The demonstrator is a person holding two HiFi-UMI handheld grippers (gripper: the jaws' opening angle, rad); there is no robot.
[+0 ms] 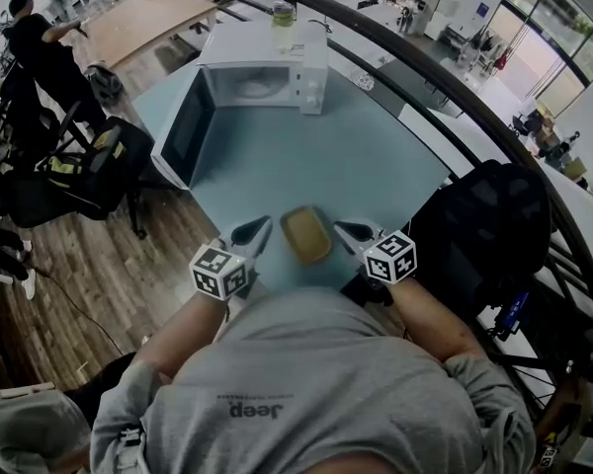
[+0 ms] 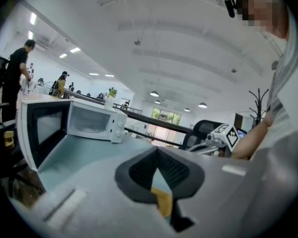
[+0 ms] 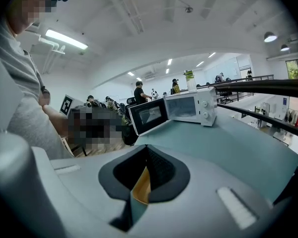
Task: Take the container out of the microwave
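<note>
Sitting at table [image 1: 277, 156] front edge: container [image 1: 305, 235].

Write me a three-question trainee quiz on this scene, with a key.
1. True or false: the microwave has its door open.
2. Where is the container?
A) inside the microwave
B) on the table, between the left tool and the right tool
C) on top of the microwave
3. Fill in: on top of the microwave stands a ____.

Key: 1 true; 2 B; 3 bottle.
</note>
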